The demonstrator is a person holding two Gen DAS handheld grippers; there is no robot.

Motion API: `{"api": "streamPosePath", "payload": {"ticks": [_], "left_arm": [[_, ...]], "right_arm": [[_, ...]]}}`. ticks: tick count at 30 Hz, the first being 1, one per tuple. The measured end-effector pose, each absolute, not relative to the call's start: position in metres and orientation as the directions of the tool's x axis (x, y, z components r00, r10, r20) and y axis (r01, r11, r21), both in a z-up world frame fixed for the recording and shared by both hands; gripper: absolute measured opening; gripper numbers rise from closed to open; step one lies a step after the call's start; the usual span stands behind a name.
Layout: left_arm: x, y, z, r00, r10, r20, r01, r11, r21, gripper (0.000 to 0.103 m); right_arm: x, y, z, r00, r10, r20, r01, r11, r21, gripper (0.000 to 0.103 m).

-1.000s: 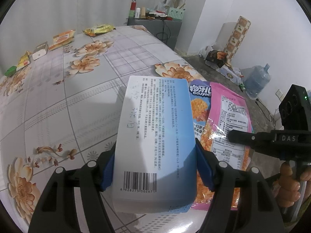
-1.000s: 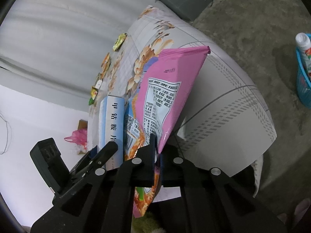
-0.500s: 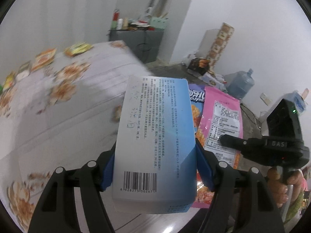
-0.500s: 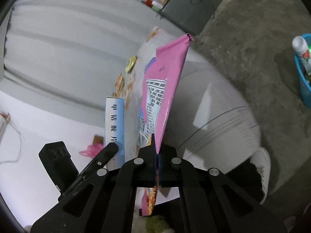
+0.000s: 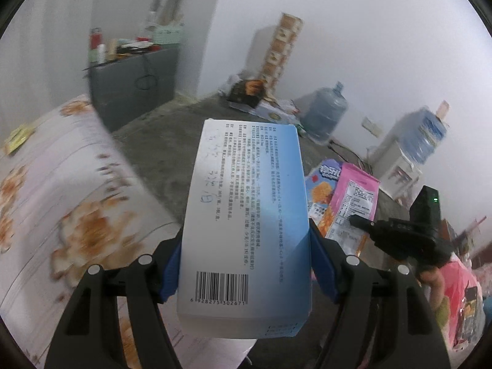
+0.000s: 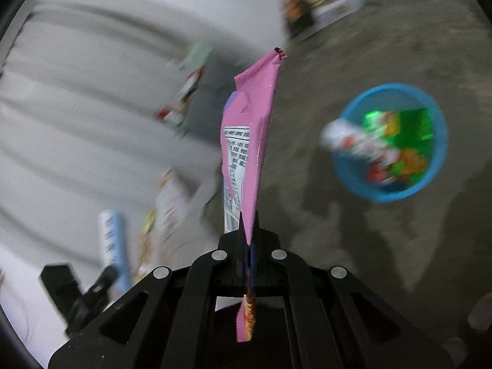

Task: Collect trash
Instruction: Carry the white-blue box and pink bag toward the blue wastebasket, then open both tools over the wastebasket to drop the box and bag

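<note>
- The left claw point(image 5: 246, 264) is closed on a white-and-blue carton point(image 5: 246, 215); its blue pads press the carton's two long sides, and the barcode end sits nearest the camera at 6 o'clock.
- The carton stands lengthwise away from the camera, its far end toward 12 o'clock, with printed text and blue handwriting on the upper face.
- In the left wrist view the worktop point(image 5: 61, 200), covered in a floral cloth, lies at 9 o'clock, blurred; a small yellow wrapper point(image 5: 17, 136) rests on it near the far edge.
- The right claw point(image 6: 247, 240) is clamped shut on a pink snack bag point(image 6: 249, 141), gripping its lower part; the bag stands edge-on toward 12 o'clock and a short tail hangs below the fingers.
- In the left wrist view the same pink snack bag point(image 5: 353, 203) shows at 3 o'clock, just beside the carton, held by the right claw point(image 5: 356, 220).
- A blue basket point(image 6: 344, 166) sits on the grey floor point(image 6: 338, 46) at 2 o'clock in the right wrist view, holding green and red wrappers and a white bottle, all blurred.
- The bag is well apart from the basket, held above the floor.
- In the right wrist view the carton point(image 6: 112, 243) appears at 8 o'clock in the left claw.
- A grey cabinet point(image 5: 132, 89) with clutter on top stands at 11 o'clock in the left wrist view, and two water jugs point(image 5: 324, 117) stand against the wall at 2 o'clock.
</note>
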State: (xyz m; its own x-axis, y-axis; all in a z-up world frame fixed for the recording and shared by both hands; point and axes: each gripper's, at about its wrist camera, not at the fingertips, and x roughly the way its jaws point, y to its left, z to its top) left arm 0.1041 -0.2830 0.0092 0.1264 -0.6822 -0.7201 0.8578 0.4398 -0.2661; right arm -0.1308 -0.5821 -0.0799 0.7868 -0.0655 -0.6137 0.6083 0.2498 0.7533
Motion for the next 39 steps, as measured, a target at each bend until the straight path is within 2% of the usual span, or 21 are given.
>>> {"api": "streamPosePath", "payload": {"ticks": [4,10,13,14,16,17,19,21,23,29,31,32,35,39], "left_arm": [[0.097,-0.312,-0.003,0.093,-0.655,-0.75,0.876,0.412,-0.252,0.069],[0.096,-0.346,-0.022,0.073,-0.607,-0.792,0.886,0.404,-0.228,0.069],[0.096,-0.362,-0.031,0.061,-0.584,-0.81,0.889,0.4,-0.222,0.069],[0.097,-0.372,-0.035,0.051,-0.574,-0.817,0.89,0.397,-0.223,0.069],[0.095,-0.39,-0.042,0.029,-0.56,-0.828,0.898,0.379,-0.225,0.069],[0.093,-0.404,-0.047,0.01,-0.548,-0.836,0.902,0.366,-0.228,0.069],[0.088,-0.429,-0.056,-0.027,-0.531,-0.847,0.91,0.338,-0.241,0.069],[0.081,-0.458,-0.067,-0.052,-0.508,-0.86,0.919,0.312,-0.24,0.069],[0.07,-0.492,-0.08,-0.092,-0.485,-0.87,0.929,0.273,-0.251,0.069],[0.04,-0.576,-0.137,-0.162,-0.4,-0.902,0.935,0.231,-0.271,0.07],[0.034,-0.602,-0.161,-0.194,-0.379,-0.905,0.924,0.239,-0.298,0.078],[0.034,-0.611,-0.171,-0.187,-0.37,-0.91,0.917,0.267,-0.297,0.085],[0.038,-0.617,-0.184,-0.171,-0.365,-0.915,0.892,0.336,-0.301,0.086],[0.047,-0.603,-0.173,-0.188,-0.376,-0.907,0.879,0.348,-0.327,0.086]], "right_arm": [[-0.151,-0.616,-0.115,0.704,-0.145,-0.695,0.71,0.162,0.685,0.0],[-0.144,-0.668,-0.183,0.666,-0.119,-0.736,0.746,0.102,0.658,0.002],[-0.131,-0.682,-0.214,0.607,-0.089,-0.79,0.794,0.101,0.599,0.012],[-0.127,-0.689,-0.232,0.572,-0.069,-0.817,0.819,0.086,0.567,0.023],[-0.125,-0.697,-0.252,0.493,-0.051,-0.868,0.87,0.059,0.49,0.031],[-0.127,-0.699,-0.259,0.467,-0.042,-0.883,0.884,0.042,0.466,0.031],[-0.133,-0.698,-0.262,0.488,-0.037,-0.872,0.873,0.005,0.488,0.035],[-0.144,-0.694,-0.257,0.5,-0.068,-0.863,0.865,-0.014,0.502,0.048],[-0.155,-0.688,-0.251,0.51,-0.104,-0.854,0.856,-0.03,0.516,0.052],[-0.177,-0.675,-0.242,0.571,-0.13,-0.811,0.804,-0.111,0.584,0.053],[-0.173,-0.679,-0.243,0.579,-0.124,-0.806,0.799,-0.112,0.591,0.053],[-0.17,-0.682,-0.247,0.581,-0.119,-0.805,0.799,-0.107,0.592,0.053],[-0.165,-0.682,-0.25,0.585,-0.105,-0.804,0.801,-0.081,0.593,0.053],[-0.162,-0.676,-0.24,0.587,-0.121,-0.8,0.802,-0.046,0.595,0.053]]}}
